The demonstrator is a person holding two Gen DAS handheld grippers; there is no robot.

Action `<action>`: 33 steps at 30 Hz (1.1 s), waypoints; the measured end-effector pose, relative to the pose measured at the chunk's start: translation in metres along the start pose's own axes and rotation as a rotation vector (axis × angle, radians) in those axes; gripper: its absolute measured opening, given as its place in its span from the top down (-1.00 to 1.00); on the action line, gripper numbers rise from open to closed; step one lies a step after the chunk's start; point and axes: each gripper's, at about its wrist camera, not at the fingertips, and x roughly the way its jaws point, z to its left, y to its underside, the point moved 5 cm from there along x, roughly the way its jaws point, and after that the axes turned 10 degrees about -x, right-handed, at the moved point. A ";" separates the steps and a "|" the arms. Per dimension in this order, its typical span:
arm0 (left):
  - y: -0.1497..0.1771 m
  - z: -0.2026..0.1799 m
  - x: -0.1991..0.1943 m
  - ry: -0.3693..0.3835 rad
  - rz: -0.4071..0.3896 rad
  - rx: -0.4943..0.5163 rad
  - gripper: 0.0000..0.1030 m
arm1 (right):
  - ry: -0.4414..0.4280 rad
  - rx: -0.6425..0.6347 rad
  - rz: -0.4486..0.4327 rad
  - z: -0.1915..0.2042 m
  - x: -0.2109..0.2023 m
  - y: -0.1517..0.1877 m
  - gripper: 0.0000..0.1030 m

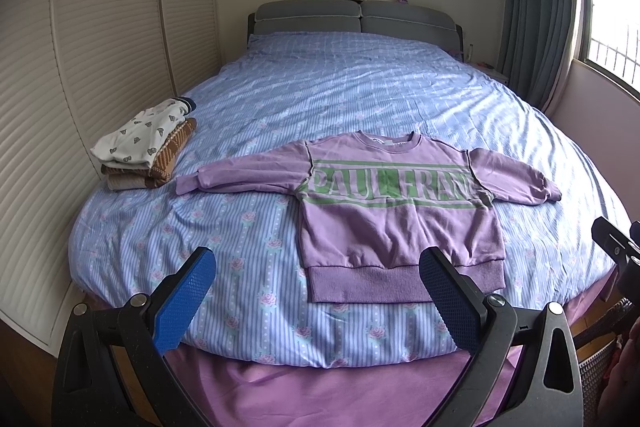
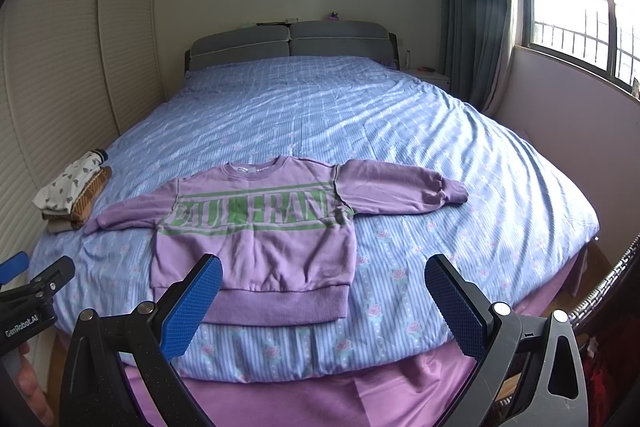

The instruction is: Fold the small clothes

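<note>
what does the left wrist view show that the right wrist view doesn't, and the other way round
Only the left wrist view shows the left gripper head-on, fingers open, and the right gripper's black tip at its right edge. Only the right wrist view shows the right gripper head-on, open, and a hand. Both show the purple sweatshirt spread flat on the bed and the stack of folded clothes.

A bed (image 1: 360, 87) under a blue striped, rose-printed cover carries two things near its foot. A purple sweatshirt (image 1: 400, 227) with green lettering lies flat, front up, sleeves spread, hem toward the near edge. To its left, by the bed's left edge, sits a stack of folded clothes (image 1: 144, 147), apart from the sleeve cuff.
</note>
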 end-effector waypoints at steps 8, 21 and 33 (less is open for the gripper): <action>0.000 0.004 0.007 -0.017 -0.002 -0.002 -1.00 | 0.000 0.011 -0.003 -0.006 0.004 -0.003 -0.98; -0.038 -0.071 0.041 0.029 -0.094 0.062 -1.00 | 0.050 0.106 -0.080 -0.064 0.038 -0.030 -0.98; -0.069 -0.217 0.106 0.146 -0.195 0.123 -1.00 | 0.170 0.287 -0.144 -0.184 0.105 -0.043 -0.41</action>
